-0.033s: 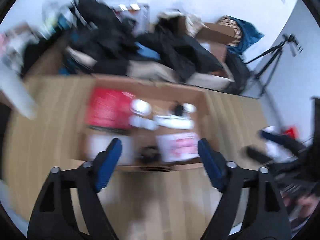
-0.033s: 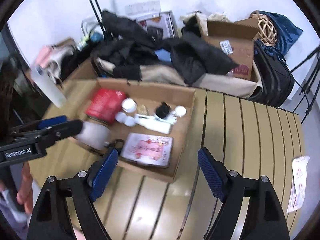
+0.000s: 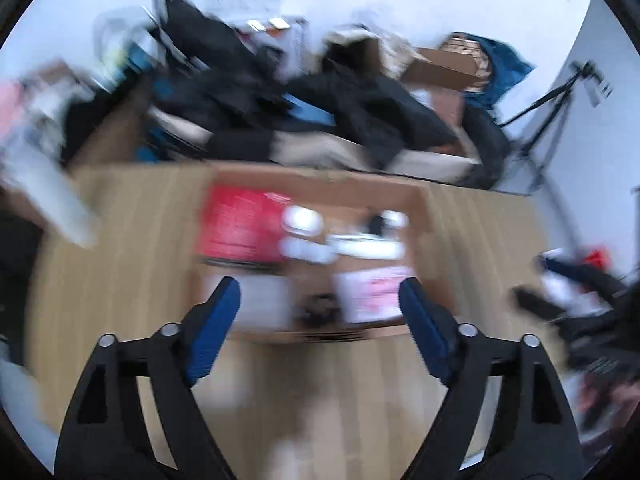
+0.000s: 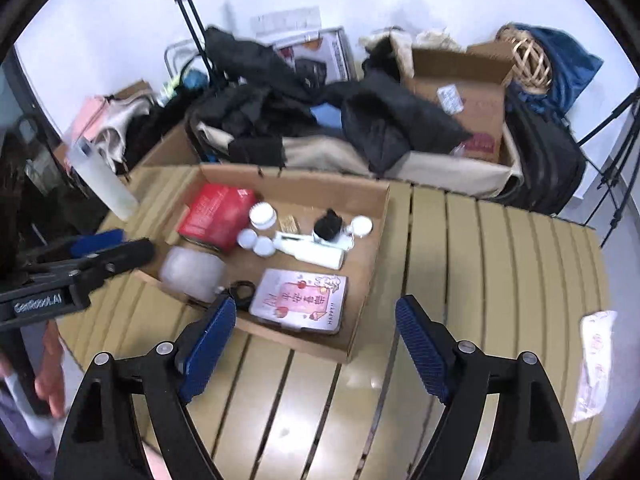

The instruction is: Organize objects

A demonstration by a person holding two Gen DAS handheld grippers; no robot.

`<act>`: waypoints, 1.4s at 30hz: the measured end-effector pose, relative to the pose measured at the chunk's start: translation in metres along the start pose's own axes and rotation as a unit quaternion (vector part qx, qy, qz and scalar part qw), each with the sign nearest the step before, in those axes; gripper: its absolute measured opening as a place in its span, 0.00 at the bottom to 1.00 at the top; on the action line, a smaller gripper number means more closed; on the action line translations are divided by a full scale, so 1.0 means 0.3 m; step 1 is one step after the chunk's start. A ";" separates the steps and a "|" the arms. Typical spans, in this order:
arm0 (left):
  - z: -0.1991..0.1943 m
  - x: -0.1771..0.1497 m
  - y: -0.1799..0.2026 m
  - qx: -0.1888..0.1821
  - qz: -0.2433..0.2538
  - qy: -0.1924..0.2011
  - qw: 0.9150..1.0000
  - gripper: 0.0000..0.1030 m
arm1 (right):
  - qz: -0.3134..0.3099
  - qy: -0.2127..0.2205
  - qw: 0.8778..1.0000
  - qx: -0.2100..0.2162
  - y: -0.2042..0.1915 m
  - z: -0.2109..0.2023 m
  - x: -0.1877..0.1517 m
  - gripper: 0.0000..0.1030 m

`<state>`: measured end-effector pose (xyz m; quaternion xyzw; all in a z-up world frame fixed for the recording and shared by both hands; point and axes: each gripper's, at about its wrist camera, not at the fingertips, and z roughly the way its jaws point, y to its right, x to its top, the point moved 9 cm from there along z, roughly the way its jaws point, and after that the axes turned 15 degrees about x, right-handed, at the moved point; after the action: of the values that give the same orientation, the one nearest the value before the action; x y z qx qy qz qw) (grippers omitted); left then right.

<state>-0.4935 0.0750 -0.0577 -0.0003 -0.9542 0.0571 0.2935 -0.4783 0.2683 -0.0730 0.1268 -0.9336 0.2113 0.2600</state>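
A shallow cardboard box (image 4: pixel 376 224) sits on a slatted table (image 4: pixel 480 264). It holds a red box (image 4: pixel 218 216), a pink printed card box (image 4: pixel 302 300), a white tube (image 4: pixel 310 252), small white jars (image 4: pixel 262 216), a black clump (image 4: pixel 328 226) and a translucent white tub (image 4: pixel 192 272). My right gripper (image 4: pixel 310 344) is open and empty above the table in front of the box. My left gripper (image 3: pixel 320 328) is open and empty; it also shows at the box's left side in the right wrist view (image 4: pixel 116 250). The left wrist view is blurred.
A white bottle (image 4: pixel 100 180) stands at the table's left edge. A packet (image 4: pixel 596 364) lies at the right edge. Behind the table are dark clothes (image 4: pixel 320 120), a cardboard carton (image 4: pixel 460 92), a wicker ball (image 4: pixel 532 60), a trolley handle (image 4: pixel 188 12) and tripod legs (image 4: pixel 616 152).
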 end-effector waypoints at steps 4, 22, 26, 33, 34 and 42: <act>-0.100 -0.045 -0.158 0.072 0.019 0.010 0.997 0.88 | -0.008 0.007 1.000 -0.022 -0.059 -0.123 -0.012 0.83; -0.685 -0.851 -0.315 0.003 -0.026 0.130 0.991 1.00 | -0.101 0.123 0.987 -0.034 -0.547 -0.463 -0.707 0.83; -0.714 -1.098 -0.342 0.081 -0.046 0.160 0.983 1.00 | -0.075 0.173 0.981 -0.040 -0.636 -0.480 -1.055 0.83; -0.688 -1.199 -0.295 0.085 -0.017 0.139 0.987 1.00 | -0.061 0.152 0.986 -0.020 -0.681 -0.444 -1.182 0.83; -0.700 -1.203 -0.298 0.083 -0.021 0.144 0.986 1.00 | -0.061 0.159 0.985 -0.025 -0.679 -0.457 -1.175 0.83; -0.732 -1.208 -0.295 0.080 -0.015 0.159 0.984 1.00 | -0.047 0.180 0.983 -0.009 -0.661 -0.503 -1.189 0.83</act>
<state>-0.0675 -0.0013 -0.0706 0.0284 -0.8875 0.1283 0.4416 -0.0474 0.2089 -0.0832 0.1285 -0.8666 0.2095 0.4343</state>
